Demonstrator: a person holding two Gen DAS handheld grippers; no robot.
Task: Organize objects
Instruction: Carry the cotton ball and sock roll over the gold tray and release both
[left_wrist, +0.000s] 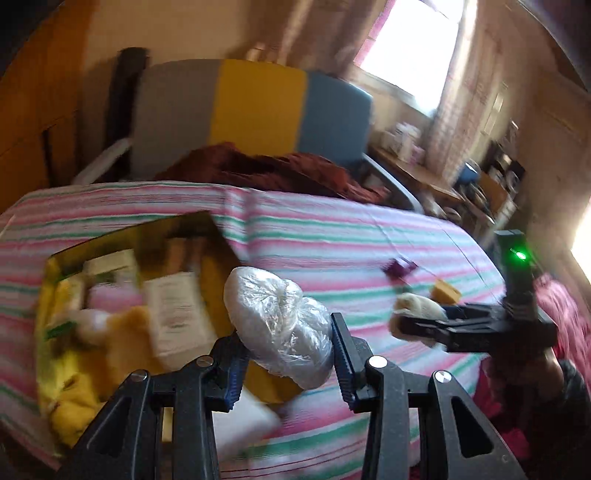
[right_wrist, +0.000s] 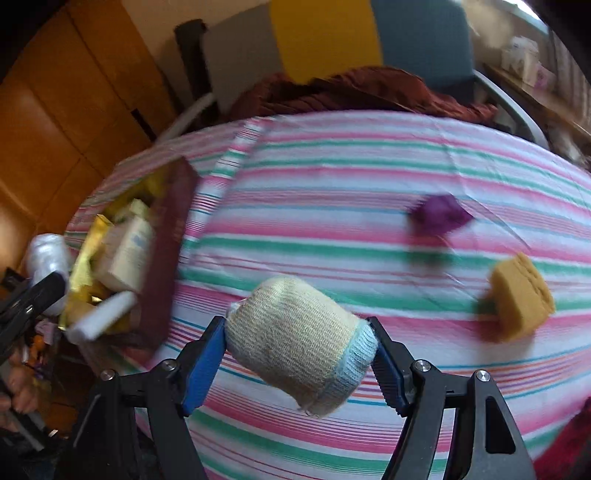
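Observation:
My left gripper (left_wrist: 286, 354) is shut on a clear plastic-wrapped white bundle (left_wrist: 280, 328), held above the striped bed beside a gold-lined box (left_wrist: 129, 236) full of small packets. My right gripper (right_wrist: 299, 347) is shut on a rolled beige sock with a pale blue cuff (right_wrist: 295, 339), held above the bed. The right gripper with its sock also shows in the left wrist view (left_wrist: 417, 317). The left gripper and its bundle (right_wrist: 50, 254) show at the left edge of the right wrist view, by the box (right_wrist: 170, 236). A purple object (right_wrist: 439, 214) and a yellow sponge (right_wrist: 521, 295) lie on the bed.
The bed has a pink, green and white striped sheet (right_wrist: 332, 177). A rust-red blanket (left_wrist: 266, 166) lies at its far end before a grey, yellow and blue headboard (left_wrist: 258, 107). Wooden cupboards (right_wrist: 55, 110) stand to the left; a cluttered desk (left_wrist: 417, 166) stands under a bright window.

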